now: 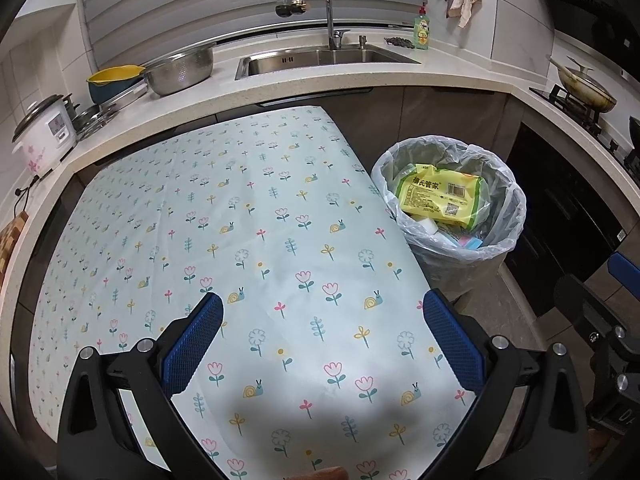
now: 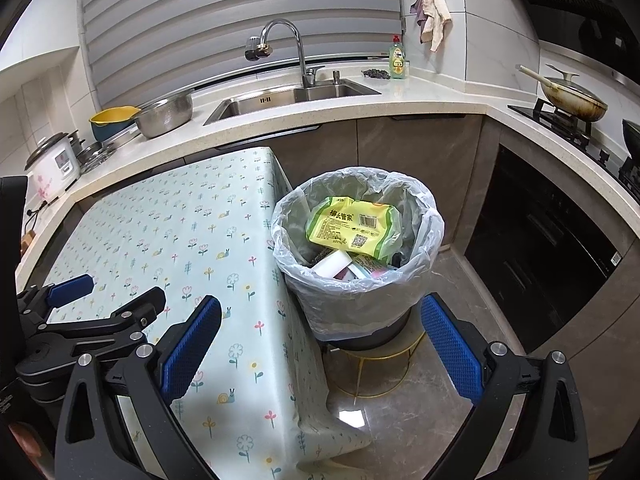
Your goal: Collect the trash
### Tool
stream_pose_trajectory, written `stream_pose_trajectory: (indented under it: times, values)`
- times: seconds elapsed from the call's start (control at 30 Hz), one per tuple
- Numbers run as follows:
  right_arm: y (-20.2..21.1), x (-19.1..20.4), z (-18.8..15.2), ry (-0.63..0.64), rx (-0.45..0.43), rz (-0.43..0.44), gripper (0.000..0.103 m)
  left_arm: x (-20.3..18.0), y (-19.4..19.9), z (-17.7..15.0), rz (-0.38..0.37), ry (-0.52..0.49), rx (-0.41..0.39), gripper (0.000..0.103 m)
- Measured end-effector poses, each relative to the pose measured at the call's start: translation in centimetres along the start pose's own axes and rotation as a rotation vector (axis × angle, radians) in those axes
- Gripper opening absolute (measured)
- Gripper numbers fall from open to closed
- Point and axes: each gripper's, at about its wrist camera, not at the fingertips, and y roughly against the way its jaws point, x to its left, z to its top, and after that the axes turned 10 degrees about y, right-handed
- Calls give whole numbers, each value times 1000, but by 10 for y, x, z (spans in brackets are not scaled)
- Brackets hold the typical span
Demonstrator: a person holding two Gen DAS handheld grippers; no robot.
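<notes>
A trash bin (image 1: 476, 256) lined with a clear bag stands right of the table; it also shows in the right wrist view (image 2: 352, 300). Inside lie a yellow-green packet (image 1: 440, 196) (image 2: 352, 226), a white block (image 2: 332, 262) and other wrappers. My left gripper (image 1: 322, 340) is open and empty above the flower-print tablecloth (image 1: 240, 240). My right gripper (image 2: 320, 340) is open and empty, in front of the bin, over the table's right edge. The left gripper also shows in the right wrist view (image 2: 108, 300), and part of the right gripper shows in the left wrist view (image 1: 600, 320).
A kitchen counter (image 1: 280, 92) runs behind with a sink (image 1: 320, 60), a steel colander (image 1: 180, 70), a yellow bowl (image 1: 114, 78) and a rice cooker (image 1: 44, 132). A wok (image 2: 572, 98) sits on the stove at right. The bin rests on a gold wire stand (image 2: 376, 364).
</notes>
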Motion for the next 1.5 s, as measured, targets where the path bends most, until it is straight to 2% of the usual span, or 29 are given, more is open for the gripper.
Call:
stream_pose_trajectory:
  times: [0.5, 1.5]
  values:
    - [1, 2, -1, 9, 5, -6, 97, 6, 3, 0, 24, 21, -13, 96]
    - [0, 3, -2, 7, 7, -5, 97, -1, 7, -1, 13, -7, -28, 96]
